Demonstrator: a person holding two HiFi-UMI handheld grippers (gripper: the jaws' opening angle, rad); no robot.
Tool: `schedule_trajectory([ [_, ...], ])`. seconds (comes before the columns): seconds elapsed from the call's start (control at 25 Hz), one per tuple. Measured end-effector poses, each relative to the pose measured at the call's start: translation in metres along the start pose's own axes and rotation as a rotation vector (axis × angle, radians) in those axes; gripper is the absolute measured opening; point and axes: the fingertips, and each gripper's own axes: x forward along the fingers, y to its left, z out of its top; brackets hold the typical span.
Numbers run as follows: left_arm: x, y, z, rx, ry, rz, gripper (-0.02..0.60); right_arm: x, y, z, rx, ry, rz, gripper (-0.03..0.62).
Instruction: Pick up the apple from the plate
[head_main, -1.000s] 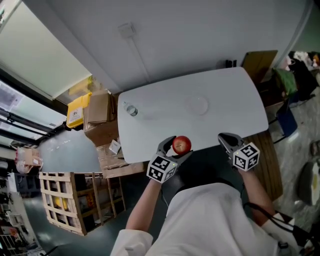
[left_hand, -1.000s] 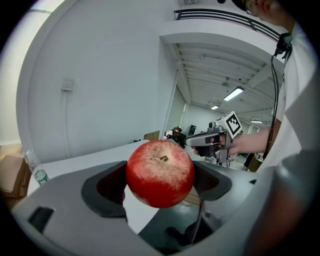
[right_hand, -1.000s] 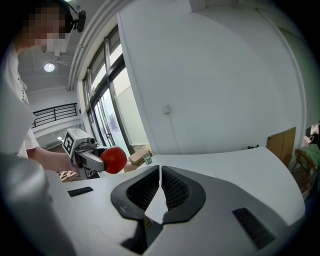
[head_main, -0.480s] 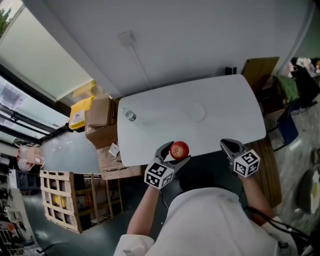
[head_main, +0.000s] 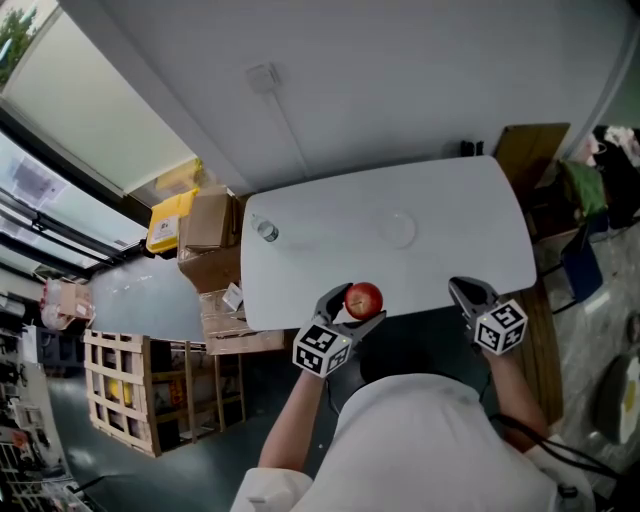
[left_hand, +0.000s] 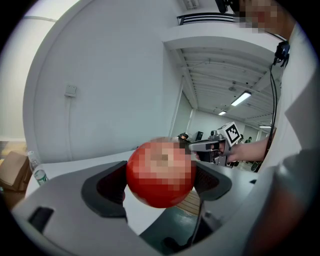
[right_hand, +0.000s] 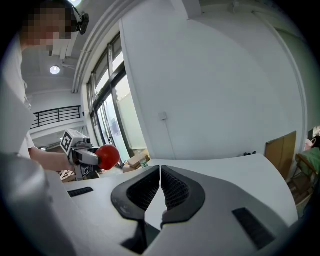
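Still, left gripper (head_main: 352, 306) clamps the apple (left_hand: 160, 172) at the table's (head_main: 440, 250) near edge, barely shifted; right gripper (right_hand: 160, 175) stays closed, empty.

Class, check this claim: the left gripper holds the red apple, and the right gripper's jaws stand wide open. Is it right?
Not quite. The left gripper does hold the apple, but the jaws of the right gripper are shut and empty; the right gripper view shows it.

The head camera looks steeply down from above onto the white tabletop (head_main: 430, 200) and both grippers. Each gripper camera rides close behind its fingers (right_hand: 172, 190): the left gripper (head_main: 359, 302) looks across at the right gripper (head_main: 458, 286), and vice versa. All three share the apple (head_main: 365, 297) and tabletop.
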Motion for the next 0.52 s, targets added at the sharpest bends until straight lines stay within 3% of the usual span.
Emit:
schedule_trajectory([
  [0.52,0.0095,0.0036,-0.0010,-0.019,0.000,0.003,0.399,0.0063,-0.0064,-0.0002,-0.004,0.015,0.016,0.037],
])
